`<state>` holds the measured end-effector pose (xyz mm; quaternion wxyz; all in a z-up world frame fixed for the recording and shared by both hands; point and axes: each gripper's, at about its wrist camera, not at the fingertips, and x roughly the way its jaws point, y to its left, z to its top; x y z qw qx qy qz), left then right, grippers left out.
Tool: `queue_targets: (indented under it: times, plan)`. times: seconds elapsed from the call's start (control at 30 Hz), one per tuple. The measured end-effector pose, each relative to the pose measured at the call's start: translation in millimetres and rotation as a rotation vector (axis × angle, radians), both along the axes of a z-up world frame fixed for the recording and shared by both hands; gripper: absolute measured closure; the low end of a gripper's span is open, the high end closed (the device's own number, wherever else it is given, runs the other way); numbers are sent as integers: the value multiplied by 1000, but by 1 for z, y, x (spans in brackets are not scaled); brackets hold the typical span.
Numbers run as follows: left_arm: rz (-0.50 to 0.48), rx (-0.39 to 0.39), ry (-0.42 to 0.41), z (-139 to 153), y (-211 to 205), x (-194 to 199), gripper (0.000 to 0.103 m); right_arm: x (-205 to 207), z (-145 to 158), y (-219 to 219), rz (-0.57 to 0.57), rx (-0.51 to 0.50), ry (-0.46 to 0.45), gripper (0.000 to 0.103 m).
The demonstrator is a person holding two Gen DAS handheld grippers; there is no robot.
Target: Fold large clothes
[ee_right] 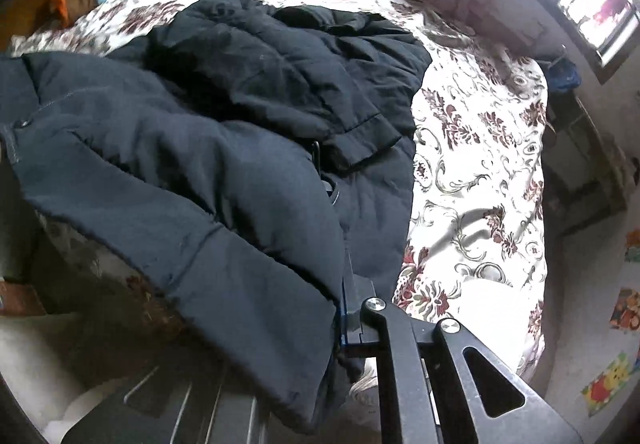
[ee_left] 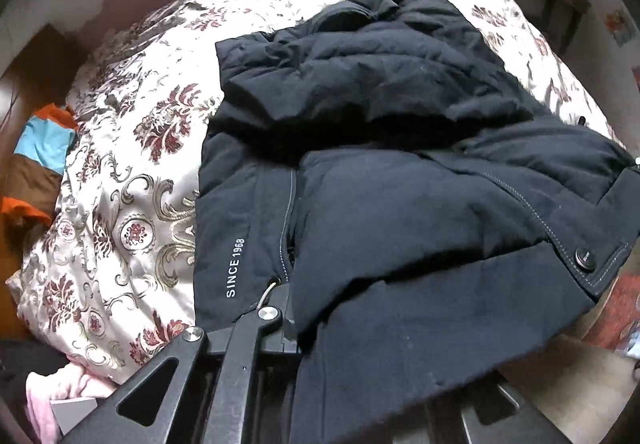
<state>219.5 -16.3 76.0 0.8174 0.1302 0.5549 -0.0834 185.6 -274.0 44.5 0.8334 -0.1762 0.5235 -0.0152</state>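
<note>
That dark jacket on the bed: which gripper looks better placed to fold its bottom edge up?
Neither clearly. The left gripper and right gripper each seem clamped on the jacket hem at opposite corners, so both would probably lift together.

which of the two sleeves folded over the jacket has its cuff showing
The sleeve ending near the jacket's right edge in the right wrist view; its banded cuff shows.

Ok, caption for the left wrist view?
Left gripper clamps the hem of a dark padded jacket on a floral bedspread.

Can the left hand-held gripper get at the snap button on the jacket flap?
Probably not yet: the left hand-held gripper looks clamped on the jacket hem. The snap button itself lies uncovered.
</note>
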Motion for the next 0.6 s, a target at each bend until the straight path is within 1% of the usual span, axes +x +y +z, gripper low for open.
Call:
queue_targets:
  times: [0.1,0.17,0.23,0.27,0.3,0.33,0.37,0.47,0.53,0.6]
  plan:
    - [48,-32,-30,12,0,22,93,26,10,-13,-35,42,-48,96]
    - [76,-46,-57,19,-2,40,93,44,16,-19,-64,72,-108,96]
    - [115,-64,-101,30,-5,62,93,63,21,-24,-103,112,-181,96]
    - [134,-73,-135,37,-8,78,93,82,25,-32,-129,141,-220,96]
    - [146,-77,-165,40,-9,88,93,91,27,-33,-140,156,-244,96]
    - [158,-81,-197,45,-10,100,93,113,30,-37,-151,173,-288,96]
    - [177,-87,-236,50,-10,117,93,127,34,-40,-151,181,-317,96]
    - [231,-125,-291,56,-3,162,94,172,43,-45,-129,197,-397,96]
    - [244,-129,-300,56,-1,188,94,200,46,-42,-100,192,-428,96]
    - [245,-133,-284,51,4,218,94,232,44,-37,-62,169,-439,96]
